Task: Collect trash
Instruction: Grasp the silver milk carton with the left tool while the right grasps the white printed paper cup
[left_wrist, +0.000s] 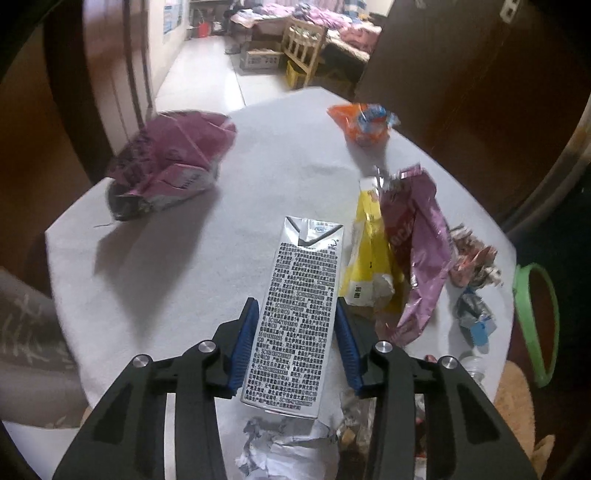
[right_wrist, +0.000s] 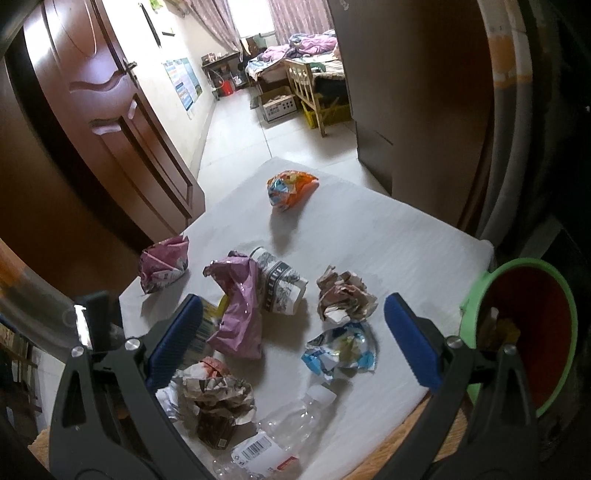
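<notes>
My left gripper (left_wrist: 297, 306) is shut on a white milk carton (left_wrist: 299, 291) covered in black print, its blue pads (left_wrist: 245, 343) pressed against the carton's two long sides above the white table (left_wrist: 184, 280). A yellow wrapper (left_wrist: 369, 254) and a purple wrapper (left_wrist: 421, 240) lie just right of the carton. My right gripper (right_wrist: 293, 301) hangs open over the table (right_wrist: 388, 240), with nothing between its fingers. Below it lie a purple wrapper (right_wrist: 236, 306), a white printed pack (right_wrist: 282, 284), a brown crumpled wrapper (right_wrist: 343, 295) and a blue-white wrapper (right_wrist: 341, 350).
A green bin (right_wrist: 517, 332) with a red inside stands off the table's right edge, also seen in the left wrist view (left_wrist: 535, 321). A pink bag (left_wrist: 170, 166) and an orange bag (left_wrist: 360, 122) lie farther back. A clear bottle (right_wrist: 291, 417) and crumpled paper (right_wrist: 218, 395) lie near the front edge.
</notes>
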